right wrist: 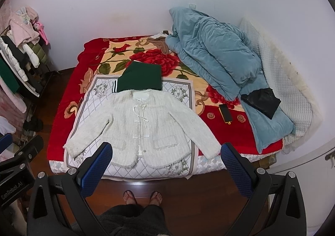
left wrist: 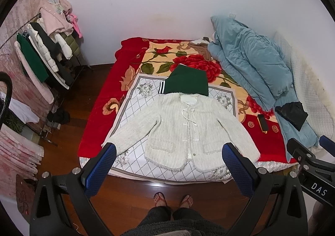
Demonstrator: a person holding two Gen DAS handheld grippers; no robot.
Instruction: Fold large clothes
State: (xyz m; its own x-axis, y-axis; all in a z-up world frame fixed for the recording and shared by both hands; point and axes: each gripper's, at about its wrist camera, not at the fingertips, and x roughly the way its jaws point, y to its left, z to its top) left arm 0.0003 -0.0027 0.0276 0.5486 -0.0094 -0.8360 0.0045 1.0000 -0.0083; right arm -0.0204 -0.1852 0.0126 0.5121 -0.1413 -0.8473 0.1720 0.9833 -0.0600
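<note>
A white jacket [left wrist: 184, 129] is seen spread flat, front up and sleeves out, on a patterned cloth [left wrist: 134, 99] laid over a red floral blanket [left wrist: 98, 97] on a bed. It lies straight ahead of both grippers and below them, untouched. The left gripper [left wrist: 169, 152] is held wide apart with nothing between its blue pads [left wrist: 100, 171]; the jacket's hem is framed between them. The right gripper [right wrist: 166, 150] is likewise spread and empty, its pads [right wrist: 236, 171] lined up with the hem and the right sleeve's cuff.

Just beyond the jacket's collar, a folded green garment [left wrist: 188, 83] with a striped edge is set on the same cloth. Farther ahead and to the right of the grippers, a heaped blue quilt [right wrist: 217, 56] is piled against the wall, with a black bag [right wrist: 261, 101] resting on it and a dark phone [right wrist: 225, 113] lying on the blanket beside it. To the left of the left gripper, a clothes rack [left wrist: 46, 56] hung with coats is seen. Below the grippers, a person's sandalled feet [left wrist: 172, 199] are planted on the wooden floor [left wrist: 69, 152] at the bed's near edge.
</note>
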